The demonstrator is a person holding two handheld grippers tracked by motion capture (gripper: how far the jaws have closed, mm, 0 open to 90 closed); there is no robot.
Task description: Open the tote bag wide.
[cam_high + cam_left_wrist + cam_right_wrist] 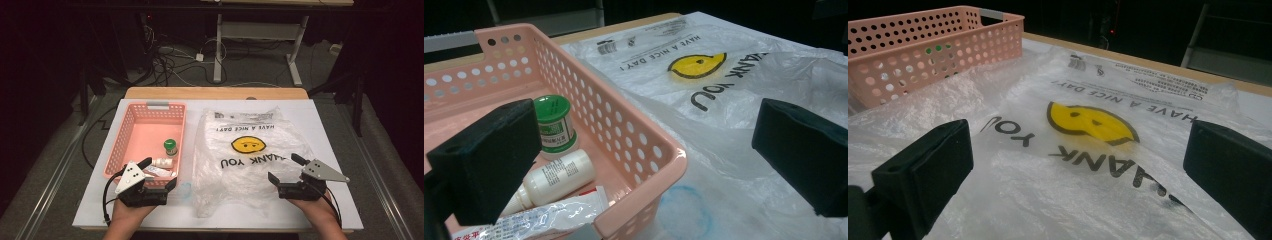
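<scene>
Thin clear plastic, the bag (247,160) lies flat at centre right of the high view, beside the pink basket (131,131) holding a green-capped jar (170,146) and white bottle (162,162). Probably bagging comes next: pinch one layer at the near edge. Both the left gripper (160,174) and right gripper (283,169) hover low, jaws apart, empty, hands at bottom.

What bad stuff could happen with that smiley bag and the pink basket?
The bag is thin, crinkly plastic lying flat, so an open gripper might pinch both layers together or slip off. The green-lidded jar stands upright in the basket beside a bottle lying down; a bump from the left gripper could tip it.
</scene>
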